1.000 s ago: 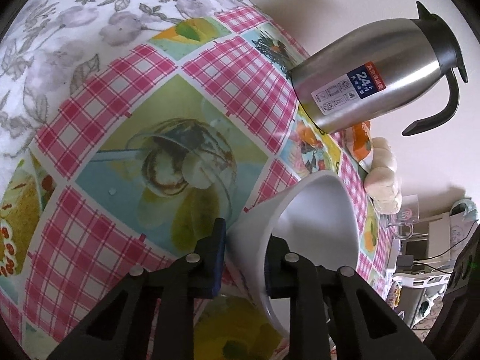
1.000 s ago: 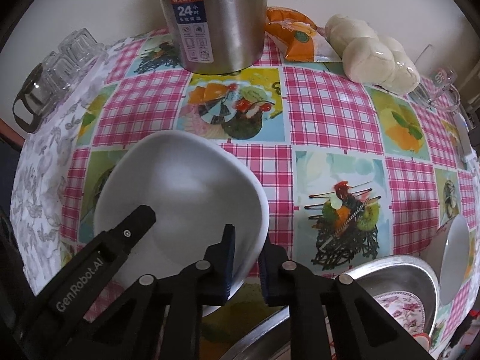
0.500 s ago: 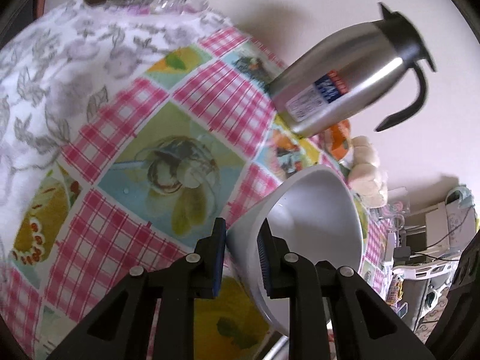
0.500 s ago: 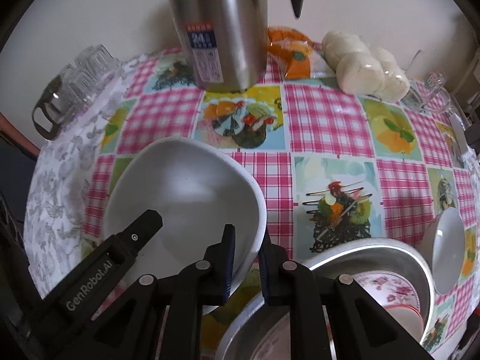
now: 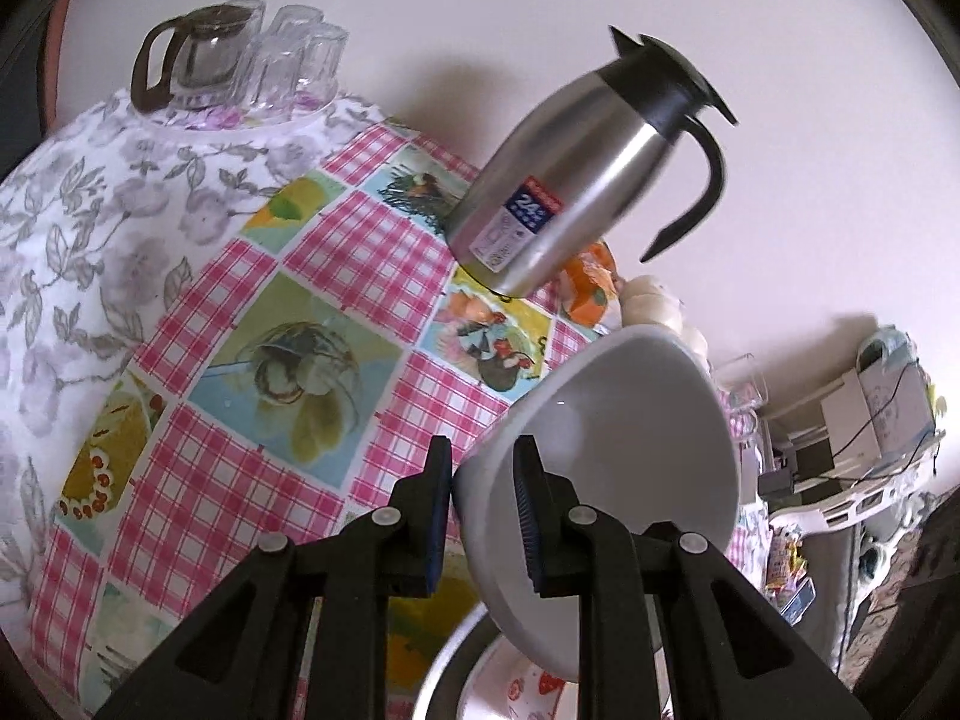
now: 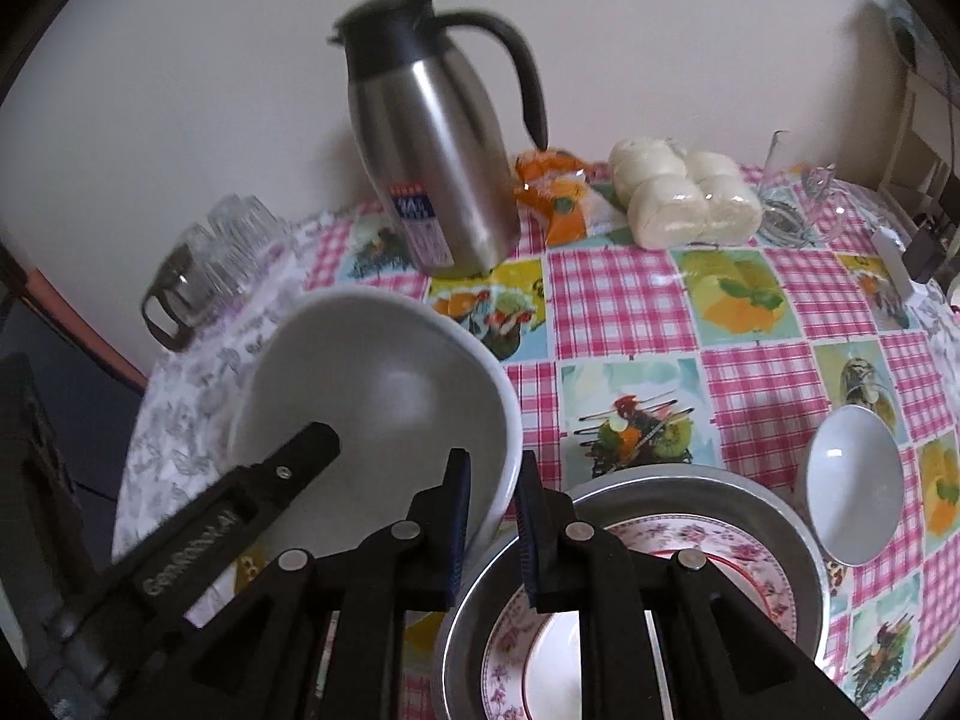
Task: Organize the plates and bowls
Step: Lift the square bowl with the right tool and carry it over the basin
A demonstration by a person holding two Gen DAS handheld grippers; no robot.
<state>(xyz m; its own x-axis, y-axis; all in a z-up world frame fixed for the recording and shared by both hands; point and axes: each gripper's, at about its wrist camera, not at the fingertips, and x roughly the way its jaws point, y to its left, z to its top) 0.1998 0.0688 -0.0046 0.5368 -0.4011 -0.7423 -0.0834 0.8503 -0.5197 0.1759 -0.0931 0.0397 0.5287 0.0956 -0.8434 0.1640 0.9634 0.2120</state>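
Note:
A large white bowl (image 5: 624, 456) (image 6: 372, 396) is held off the table, tilted, by both grippers. My left gripper (image 5: 483, 516) is shut on its rim; it shows at the bowl's near left side in the right wrist view (image 6: 300, 456). My right gripper (image 6: 489, 516) is shut on the bowl's right rim. Below the bowl a metal basin (image 6: 690, 483) holds a floral plate (image 6: 714, 546); the basin's edge shows in the left wrist view (image 5: 444, 660). A small white bowl (image 6: 852, 480) leans at the basin's right.
A steel thermos jug (image 6: 432, 156) (image 5: 564, 180) stands at the back of the checked tablecloth (image 6: 630, 300). Glasses and a glass pot (image 5: 240, 60) sit at the back left. Wrapped buns (image 6: 678, 192) and an orange packet (image 6: 558, 192) lie behind.
Both grippers have lifted the large white bowl up and back toward the near side, over the basin's edge. More of the basin and floral plate has come into view.

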